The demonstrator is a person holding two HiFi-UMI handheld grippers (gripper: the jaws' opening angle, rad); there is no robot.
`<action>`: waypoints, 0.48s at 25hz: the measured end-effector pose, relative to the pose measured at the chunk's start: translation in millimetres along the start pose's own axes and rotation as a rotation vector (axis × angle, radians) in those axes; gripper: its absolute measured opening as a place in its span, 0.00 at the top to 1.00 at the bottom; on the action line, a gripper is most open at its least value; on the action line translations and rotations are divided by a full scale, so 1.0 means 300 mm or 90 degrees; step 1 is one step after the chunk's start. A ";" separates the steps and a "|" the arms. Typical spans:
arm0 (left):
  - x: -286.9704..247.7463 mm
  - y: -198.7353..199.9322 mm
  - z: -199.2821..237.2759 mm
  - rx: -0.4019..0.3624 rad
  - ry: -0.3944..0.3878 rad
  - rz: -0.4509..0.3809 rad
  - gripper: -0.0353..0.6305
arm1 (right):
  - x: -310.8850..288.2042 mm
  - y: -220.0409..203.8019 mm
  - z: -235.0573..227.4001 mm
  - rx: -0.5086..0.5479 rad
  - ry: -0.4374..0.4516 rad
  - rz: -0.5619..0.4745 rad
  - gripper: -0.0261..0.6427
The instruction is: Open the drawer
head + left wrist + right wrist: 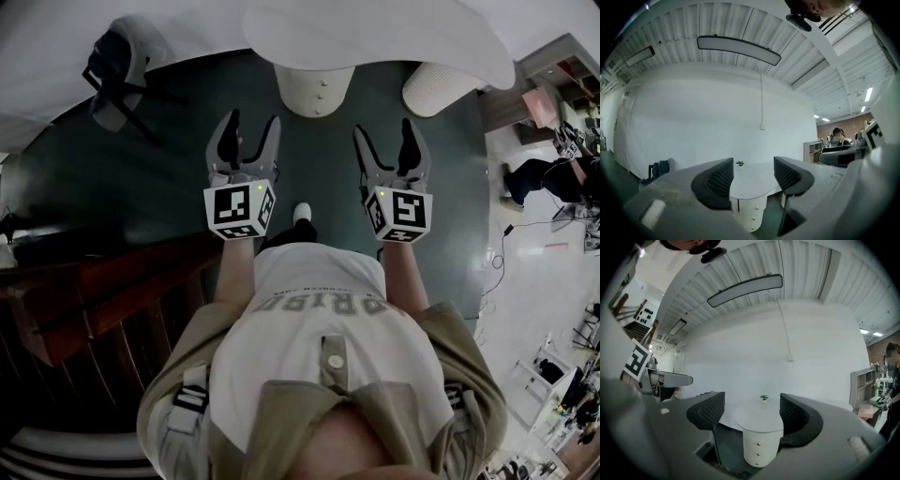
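Facing a shut white drawer unit [759,446], left gripper [253,122] and right gripper [384,129] both wide, empty.

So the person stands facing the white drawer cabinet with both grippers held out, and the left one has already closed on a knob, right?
Not quite. The left gripper is open: the left gripper view shows its fingers apart, nothing between them, and the white drawer cabinet ahead, untouched. The rest holds; the right gripper is held out too.
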State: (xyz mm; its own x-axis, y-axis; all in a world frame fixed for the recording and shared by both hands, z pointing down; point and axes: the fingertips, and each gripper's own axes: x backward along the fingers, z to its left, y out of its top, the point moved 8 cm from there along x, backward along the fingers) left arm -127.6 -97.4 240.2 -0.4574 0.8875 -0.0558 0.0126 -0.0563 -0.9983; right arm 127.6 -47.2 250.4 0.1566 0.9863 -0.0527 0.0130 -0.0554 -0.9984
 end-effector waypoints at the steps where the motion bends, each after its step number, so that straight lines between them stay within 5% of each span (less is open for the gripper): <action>1: -0.029 0.007 0.015 0.000 -0.002 -0.003 0.52 | -0.031 0.005 -0.003 0.005 -0.001 -0.001 0.43; 12: -0.239 -0.037 0.159 0.006 -0.021 0.002 0.52 | -0.326 -0.076 -0.008 0.012 -0.009 0.015 0.43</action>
State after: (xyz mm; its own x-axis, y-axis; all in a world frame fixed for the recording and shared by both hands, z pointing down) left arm -137.2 -182.2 255.9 -0.4866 0.8717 -0.0580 0.0059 -0.0632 -0.9980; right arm 114.6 -142.7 278.3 0.1420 0.9869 -0.0766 -0.0098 -0.0760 -0.9971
